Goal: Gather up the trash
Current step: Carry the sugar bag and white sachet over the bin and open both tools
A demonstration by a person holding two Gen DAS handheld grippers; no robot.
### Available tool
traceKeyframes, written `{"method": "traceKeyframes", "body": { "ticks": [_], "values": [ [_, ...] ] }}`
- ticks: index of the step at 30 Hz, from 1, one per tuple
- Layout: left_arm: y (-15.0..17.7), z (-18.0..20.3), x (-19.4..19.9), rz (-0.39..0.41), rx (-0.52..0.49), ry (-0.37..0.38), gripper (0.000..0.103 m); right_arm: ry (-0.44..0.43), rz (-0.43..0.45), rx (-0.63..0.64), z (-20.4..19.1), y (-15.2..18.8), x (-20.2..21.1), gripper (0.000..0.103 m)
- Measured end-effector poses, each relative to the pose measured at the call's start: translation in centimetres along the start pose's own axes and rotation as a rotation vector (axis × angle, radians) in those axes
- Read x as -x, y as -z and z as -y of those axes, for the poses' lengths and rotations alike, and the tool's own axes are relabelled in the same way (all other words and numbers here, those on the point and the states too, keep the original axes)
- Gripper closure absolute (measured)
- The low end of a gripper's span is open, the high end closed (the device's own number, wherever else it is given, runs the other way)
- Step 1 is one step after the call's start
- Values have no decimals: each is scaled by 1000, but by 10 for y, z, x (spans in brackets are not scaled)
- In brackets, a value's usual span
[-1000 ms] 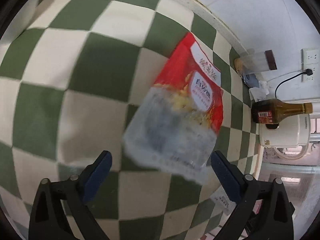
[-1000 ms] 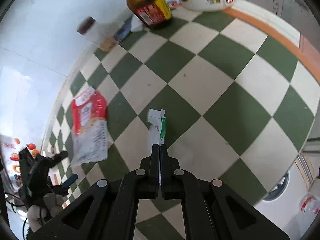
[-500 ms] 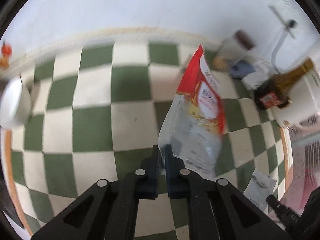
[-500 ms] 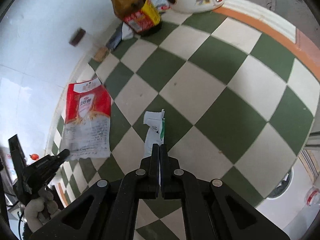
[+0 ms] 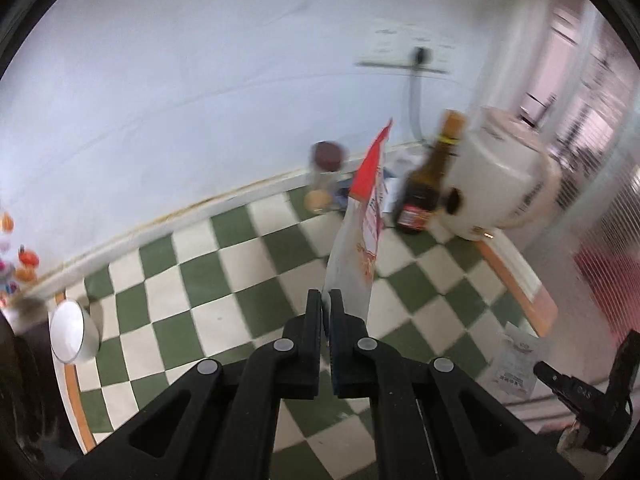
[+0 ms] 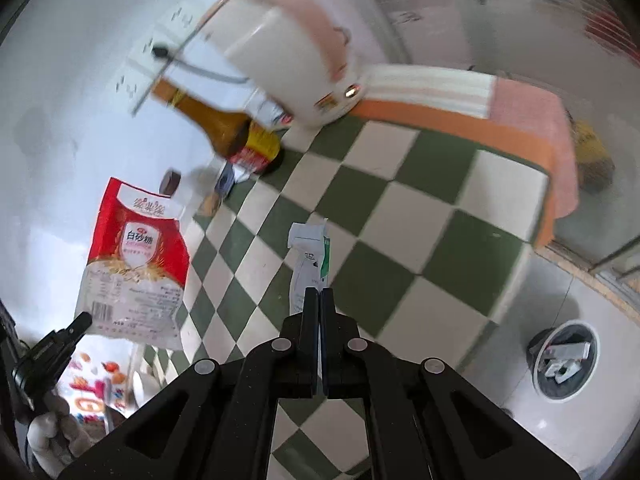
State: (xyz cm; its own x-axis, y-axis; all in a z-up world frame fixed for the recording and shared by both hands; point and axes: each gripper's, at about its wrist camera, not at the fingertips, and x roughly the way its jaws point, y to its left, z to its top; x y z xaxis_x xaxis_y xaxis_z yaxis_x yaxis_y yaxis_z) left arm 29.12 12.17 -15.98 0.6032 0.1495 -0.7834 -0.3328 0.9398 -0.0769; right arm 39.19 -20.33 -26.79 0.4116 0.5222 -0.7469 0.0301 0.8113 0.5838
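My left gripper (image 5: 326, 296) is shut on the bottom edge of a red and clear plastic bag (image 5: 362, 236). The bag stands up edge-on from its tips, lifted above the green-and-cream checked table (image 5: 224, 280). The right wrist view shows the same bag (image 6: 136, 256) flat-on, hanging off the left gripper (image 6: 82, 320) at the far left. My right gripper (image 6: 320, 294) is shut on a white wrapper with a green strip (image 6: 308, 264), held over the checked table (image 6: 400, 220). In the left wrist view the right gripper (image 5: 560, 380) and its wrapper (image 5: 516, 364) show at the lower right.
A white rice cooker (image 6: 296, 60), a brown sauce bottle (image 6: 224, 128) and a brown-lidded jar (image 5: 326, 160) stand along the wall. A steel bowl (image 5: 74, 336) sits at the table's left end. A round bin (image 6: 564, 360) holding scraps stands on the floor beyond the table edge.
The left gripper shut on the bag's bottom edge, rolled, and lifted it off the table. The right gripper stayed shut on the wrapper and moved, bringing the table edge and bin into view.
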Motion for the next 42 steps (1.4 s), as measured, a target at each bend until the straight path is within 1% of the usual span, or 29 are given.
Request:
{"method": "traceKeyframes", "body": {
  "ticks": [2,5,8,11,13,14,17,20,22,25,28,31,33,35,36,38,40,42],
  "values": [
    [6,27,13,4,-53,29,102,2,25,-22,17,6,18,102],
    [22,77,26,-7,-141,98,102,22,61,-74,57,24,49,102],
    [44,136,33,-46,-236,189,102,65,89,-138,106,47,78,102],
    [74,199,33,-103,-337,277,102,122,110,-211,157,75,108,102],
    [98,240,29,-152,-402,330,102,176,125,-278,201,101,133,102],
    [112,259,27,-179,-433,356,102,194,129,-303,217,111,140,102],
    [159,315,13,-260,-530,418,102,269,139,-418,281,150,165,102],
    [215,364,-16,-371,-618,458,102,329,135,-518,338,185,176,102],
    [257,391,-42,-436,-679,462,102,358,125,-591,381,210,173,102],
    [325,424,-98,-552,-754,449,102,396,105,-679,445,244,149,102],
    [394,446,-165,-651,-822,407,102,405,74,-751,503,270,107,102],
    [459,463,-241,-745,-877,348,102,406,24,-793,562,291,43,102],
    [501,473,-292,-807,-908,319,102,416,-7,-797,592,302,8,102],
    [537,483,-334,-847,-943,285,102,421,-52,-802,627,314,-37,102],
    [556,489,-355,-876,-964,273,102,423,-69,-802,638,318,-51,102],
    [585,499,-386,-911,-992,243,101,431,-112,-803,667,328,-89,102],
    [609,511,-408,-930,-1024,233,101,433,-137,-804,687,338,-114,102],
    [628,522,-418,-929,-1062,223,95,429,-158,-801,702,343,-138,102]
  ]
}}
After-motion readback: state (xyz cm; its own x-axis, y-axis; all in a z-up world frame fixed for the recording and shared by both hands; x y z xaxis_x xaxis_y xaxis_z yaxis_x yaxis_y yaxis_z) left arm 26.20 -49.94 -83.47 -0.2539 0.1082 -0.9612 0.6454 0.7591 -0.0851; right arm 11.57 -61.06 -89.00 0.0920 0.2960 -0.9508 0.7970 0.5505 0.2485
